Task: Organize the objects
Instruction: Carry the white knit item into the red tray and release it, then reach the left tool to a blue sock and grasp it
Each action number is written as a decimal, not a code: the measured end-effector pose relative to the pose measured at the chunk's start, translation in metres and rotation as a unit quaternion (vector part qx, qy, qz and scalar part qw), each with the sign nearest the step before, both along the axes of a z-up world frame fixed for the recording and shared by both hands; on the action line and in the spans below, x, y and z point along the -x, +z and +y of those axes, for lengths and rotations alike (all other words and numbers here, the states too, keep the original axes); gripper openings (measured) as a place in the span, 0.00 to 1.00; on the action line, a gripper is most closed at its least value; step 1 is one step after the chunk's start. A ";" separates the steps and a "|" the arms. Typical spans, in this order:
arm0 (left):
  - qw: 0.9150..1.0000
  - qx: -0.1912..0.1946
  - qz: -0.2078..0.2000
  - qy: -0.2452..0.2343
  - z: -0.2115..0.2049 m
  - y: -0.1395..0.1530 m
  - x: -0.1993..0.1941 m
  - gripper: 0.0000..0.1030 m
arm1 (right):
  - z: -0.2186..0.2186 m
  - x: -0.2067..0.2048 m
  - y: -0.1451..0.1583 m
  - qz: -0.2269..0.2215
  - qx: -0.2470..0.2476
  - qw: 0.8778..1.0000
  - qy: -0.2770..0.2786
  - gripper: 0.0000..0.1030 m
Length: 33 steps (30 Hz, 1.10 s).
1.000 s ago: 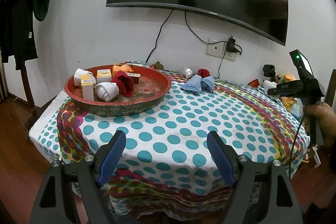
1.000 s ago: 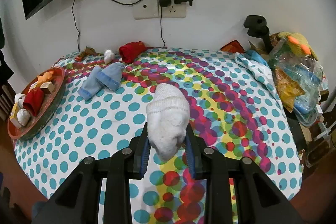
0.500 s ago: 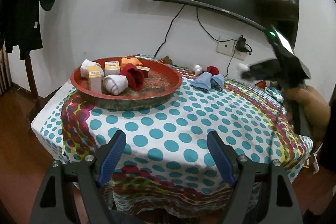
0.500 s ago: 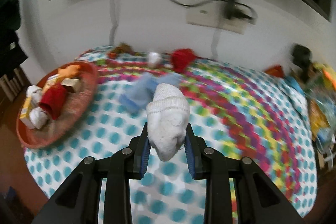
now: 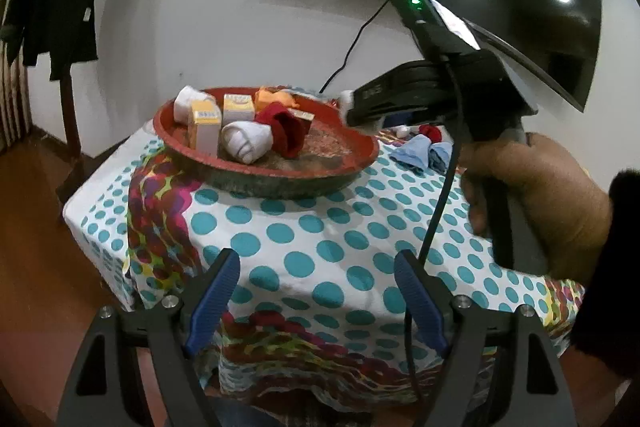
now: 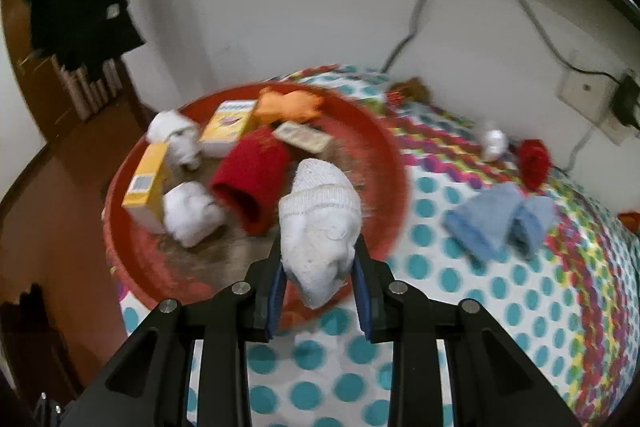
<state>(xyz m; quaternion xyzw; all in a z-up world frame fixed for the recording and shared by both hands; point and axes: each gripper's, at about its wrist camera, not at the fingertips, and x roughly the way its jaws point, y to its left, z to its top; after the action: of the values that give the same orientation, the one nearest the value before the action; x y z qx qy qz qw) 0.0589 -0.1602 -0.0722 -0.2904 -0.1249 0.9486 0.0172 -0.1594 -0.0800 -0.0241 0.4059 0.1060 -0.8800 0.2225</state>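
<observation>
A: Which step?

B: Carry-to-tray. Right gripper (image 6: 318, 277) is clamped on a rolled white sock (image 6: 320, 215), held in the air over the near rim of the red tray (image 6: 394, 163) at the worktop's left end. Left gripper (image 5: 316, 301) hangs with jaws wide and nothing between them, near the worktop (image 5: 332, 247) edge.

A: Next move?

B: My read: advance over the bare tray floor right of the red sock (image 6: 250, 181), lower, release.

A: Sock orientation?

B: Long axis runs along the fingers; ribbed cuff end points far, toward the tray, rounded end toward the camera.
</observation>
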 end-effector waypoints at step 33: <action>1.000 -0.003 0.023 0.008 -0.003 0.006 -0.005 0.79 | 0.063 -0.010 0.000 0.056 0.016 0.997 -0.054 0.95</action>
<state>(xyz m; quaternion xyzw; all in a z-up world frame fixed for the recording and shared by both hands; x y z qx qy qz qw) 0.0639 -0.1632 -0.0662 -0.2670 -0.1294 0.9549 0.0129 -0.1499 -0.0166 -0.0238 0.3571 0.0820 -0.9139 0.1750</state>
